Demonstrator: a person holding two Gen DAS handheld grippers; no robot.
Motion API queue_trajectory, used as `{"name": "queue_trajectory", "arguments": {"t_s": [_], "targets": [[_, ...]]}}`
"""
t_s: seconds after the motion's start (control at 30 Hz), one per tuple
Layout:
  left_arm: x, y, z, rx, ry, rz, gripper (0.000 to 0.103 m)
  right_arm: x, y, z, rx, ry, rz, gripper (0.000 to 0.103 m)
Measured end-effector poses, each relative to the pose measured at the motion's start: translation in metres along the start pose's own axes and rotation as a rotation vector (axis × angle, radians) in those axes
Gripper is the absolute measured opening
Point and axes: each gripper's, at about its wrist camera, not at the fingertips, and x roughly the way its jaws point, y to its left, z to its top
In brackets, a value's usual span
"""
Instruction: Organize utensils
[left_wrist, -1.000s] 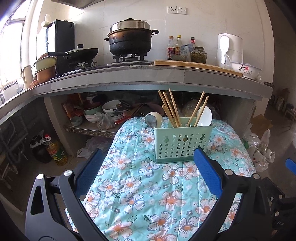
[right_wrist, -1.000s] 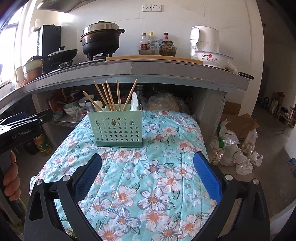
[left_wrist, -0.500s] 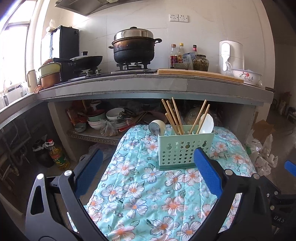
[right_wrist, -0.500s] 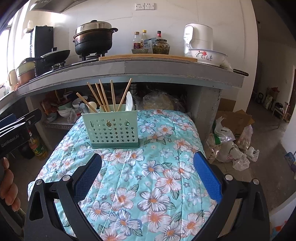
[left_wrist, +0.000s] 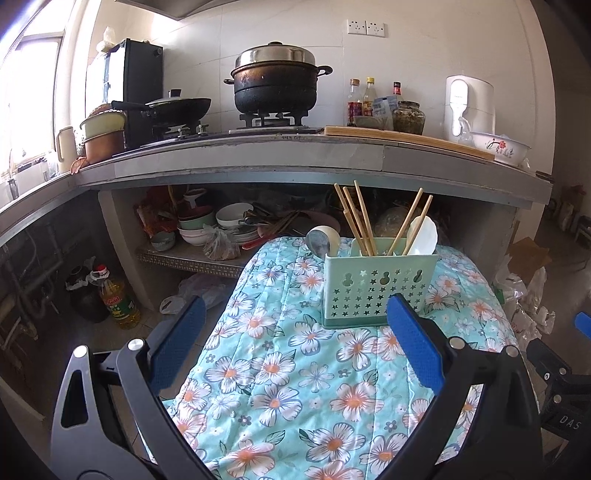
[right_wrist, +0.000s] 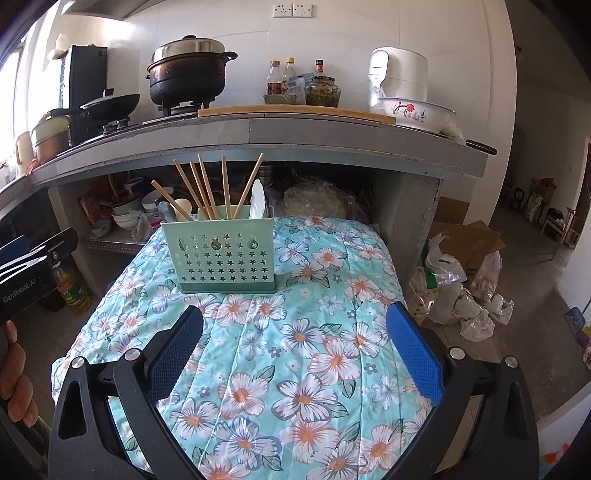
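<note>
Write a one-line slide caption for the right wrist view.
Open right gripper hovers over the floral cloth, facing a green utensil holder already holding chopsticks and a white spoon.

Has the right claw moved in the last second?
Yes. In the right wrist view the right claw has backed away and slightly right: the green utensil holder now looks smaller and farther off, with more of the counter showing above it.

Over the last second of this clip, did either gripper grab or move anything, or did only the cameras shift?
Only the grippers moved: both pulled back and rose a little, so the green caddy looks smaller. The left gripper and right gripper stay open and empty. The chopsticks and white spoon stand in the caddy as before.
</note>
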Motion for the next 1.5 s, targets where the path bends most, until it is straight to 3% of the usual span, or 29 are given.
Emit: {"name": "queue_trajectory", "arguments": {"t_s": [0.67,1.1,1.5], "targets": [[0.007,0.014,-0.007,-0.005,0.05,0.015,0.095,0.005,-0.001,-0.001,0.006,0.019,-0.005,0.096],[0.005,0.044,-0.017,-0.029,0.078,0.092,0.095,0.003,-0.019,0.0,0.038,0.013,-0.04,0.097],[0.002,0.039,-0.015,-0.012,0.071,0.078,0.095,0.002,-0.018,0.001,0.02,0.01,-0.034,0.096]]}}
